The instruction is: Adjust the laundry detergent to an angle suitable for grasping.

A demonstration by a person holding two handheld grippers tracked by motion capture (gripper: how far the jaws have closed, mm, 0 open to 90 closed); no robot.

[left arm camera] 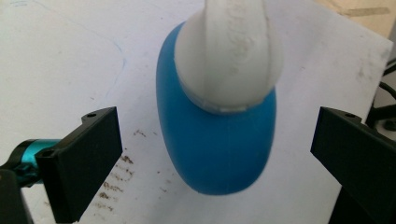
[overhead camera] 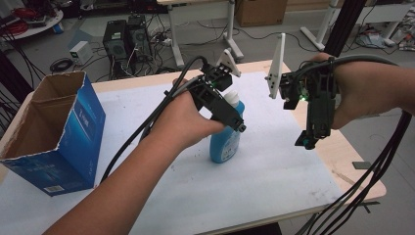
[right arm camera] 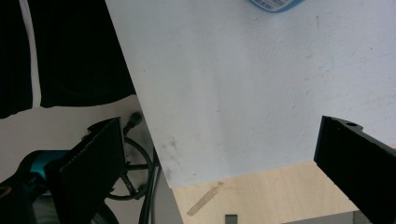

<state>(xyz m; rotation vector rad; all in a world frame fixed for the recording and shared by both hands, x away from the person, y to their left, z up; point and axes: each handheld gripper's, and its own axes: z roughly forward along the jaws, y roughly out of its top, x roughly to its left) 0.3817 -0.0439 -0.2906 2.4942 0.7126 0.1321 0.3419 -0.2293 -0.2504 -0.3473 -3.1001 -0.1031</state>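
Standing upright near the middle of the white table cover [overhead camera: 274, 186], the blue plastic bottle with the white cap [overhead camera: 226, 142] has not yet been gripped. It is framed from above by the left gripper [left arm camera: 215, 154], whose jaws are spread wide on either side of the bottle's body without touching it. Closing and lifting are judged to remain. The right gripper [overhead camera: 309, 139] is held apart, jaws open and empty, over the table's right edge (an open blue cardboard box [overhead camera: 54, 132] waits at the far left).
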